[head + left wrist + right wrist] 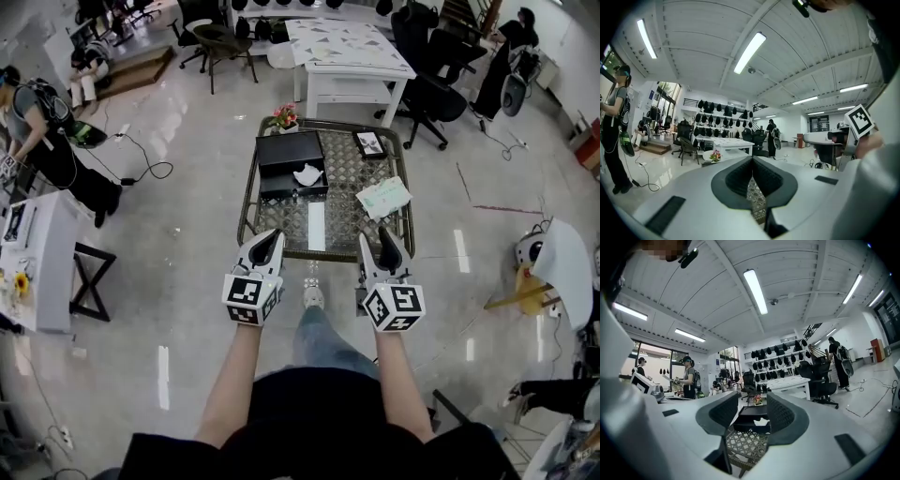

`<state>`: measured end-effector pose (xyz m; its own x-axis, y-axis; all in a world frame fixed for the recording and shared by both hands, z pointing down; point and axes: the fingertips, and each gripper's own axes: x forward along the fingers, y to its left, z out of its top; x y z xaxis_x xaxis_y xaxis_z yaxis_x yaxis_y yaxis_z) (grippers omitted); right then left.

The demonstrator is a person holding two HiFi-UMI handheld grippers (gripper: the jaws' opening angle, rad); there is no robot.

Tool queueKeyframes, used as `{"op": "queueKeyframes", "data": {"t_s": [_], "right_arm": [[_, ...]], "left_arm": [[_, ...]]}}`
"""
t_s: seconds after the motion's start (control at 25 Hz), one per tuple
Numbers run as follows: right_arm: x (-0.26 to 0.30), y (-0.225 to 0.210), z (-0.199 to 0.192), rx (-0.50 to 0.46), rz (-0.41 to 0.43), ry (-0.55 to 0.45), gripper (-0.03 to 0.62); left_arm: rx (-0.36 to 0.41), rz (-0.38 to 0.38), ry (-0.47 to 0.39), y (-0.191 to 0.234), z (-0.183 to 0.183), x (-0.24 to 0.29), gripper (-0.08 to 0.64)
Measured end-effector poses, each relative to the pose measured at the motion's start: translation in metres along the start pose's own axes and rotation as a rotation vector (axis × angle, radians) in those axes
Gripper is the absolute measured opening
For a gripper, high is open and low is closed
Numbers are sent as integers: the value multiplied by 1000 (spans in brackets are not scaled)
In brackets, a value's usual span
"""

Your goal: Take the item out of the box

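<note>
An open black box [292, 161] stands at the far left of a low woven-top table [339, 225]; a crumpled white item [307, 175] lies in it. My left gripper [270, 240] hovers over the table's near edge, its jaws shut and empty. My right gripper [388, 240] is level with it on the right, open with nothing between its fingers. In the right gripper view, the box [751, 412] and the white item [761, 422] show between the pads of the right gripper [753, 411]. The left gripper [752, 164] points over the woven table [755, 197] into the room.
Also on the table are a small flower pot [284, 117], a black-framed card [369, 143], a white-green packet [382, 198] and a white strip [316, 226]. Beyond it stand a white table [345, 49] and office chairs [433, 89]. People stand at both sides.
</note>
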<state>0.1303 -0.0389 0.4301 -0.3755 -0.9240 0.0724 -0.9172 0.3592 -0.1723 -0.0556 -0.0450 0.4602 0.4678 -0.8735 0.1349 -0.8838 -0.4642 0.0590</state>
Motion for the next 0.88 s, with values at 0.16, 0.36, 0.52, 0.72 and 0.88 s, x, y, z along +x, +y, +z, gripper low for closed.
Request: {"op": "queueKeyframes", "data": {"t_s": [0.16,0.36,0.52,0.72,0.88], "right_arm": [[50,-17,1,-10,27,26,175],[116,-42,4,-8,54,66,175],[167,-58,3,6,82,96,175],[227,-67,2,3,141,128,175],[256,-70,-2,6,178,153,175]], "left_arm": [[-15,31,10,26,2,42,20],[-6,53,10,55,12,101,20],[-12,77,25,76,15,141,20],[-22,118,34,103,19,185,20],[-23,140,38,114,21,204,20]]}}
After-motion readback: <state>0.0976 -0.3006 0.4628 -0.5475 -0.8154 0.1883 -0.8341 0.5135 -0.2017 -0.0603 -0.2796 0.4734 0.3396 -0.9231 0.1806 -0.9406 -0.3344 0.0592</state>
